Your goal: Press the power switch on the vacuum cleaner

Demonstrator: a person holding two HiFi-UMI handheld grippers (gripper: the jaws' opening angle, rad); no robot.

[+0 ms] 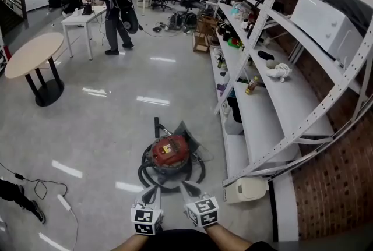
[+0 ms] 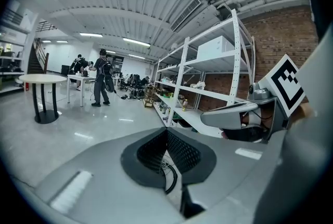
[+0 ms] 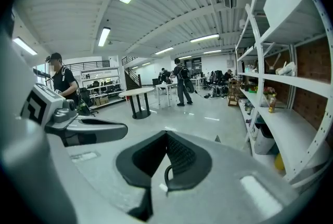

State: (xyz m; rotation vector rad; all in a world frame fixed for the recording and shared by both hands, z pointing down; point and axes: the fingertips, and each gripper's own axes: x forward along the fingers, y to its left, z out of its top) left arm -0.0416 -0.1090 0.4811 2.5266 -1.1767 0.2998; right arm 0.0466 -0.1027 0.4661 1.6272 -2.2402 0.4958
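A red-topped canister vacuum cleaner (image 1: 169, 151) stands on the grey floor, its black hose (image 1: 144, 174) coiled around it. Both grippers are held low and close together just in front of it, apart from it and pointing at it. My left gripper (image 1: 151, 192) is shut with nothing in it; in its own view the left gripper (image 2: 166, 133) has its black pads (image 2: 183, 151) pressed together. My right gripper (image 1: 189, 188) is likewise shut and empty, as the right gripper (image 3: 166, 135) also appears in its own view. The jaws hide most of the vacuum in both gripper views.
White metal shelving (image 1: 274, 98) with bottles and small items runs along the right, against a brick wall. A white appliance (image 1: 245, 190) sits on the floor beside the vacuum. A power strip and cable (image 1: 62, 202) lie at the left. A round table (image 1: 34, 55) and people stand farther back.
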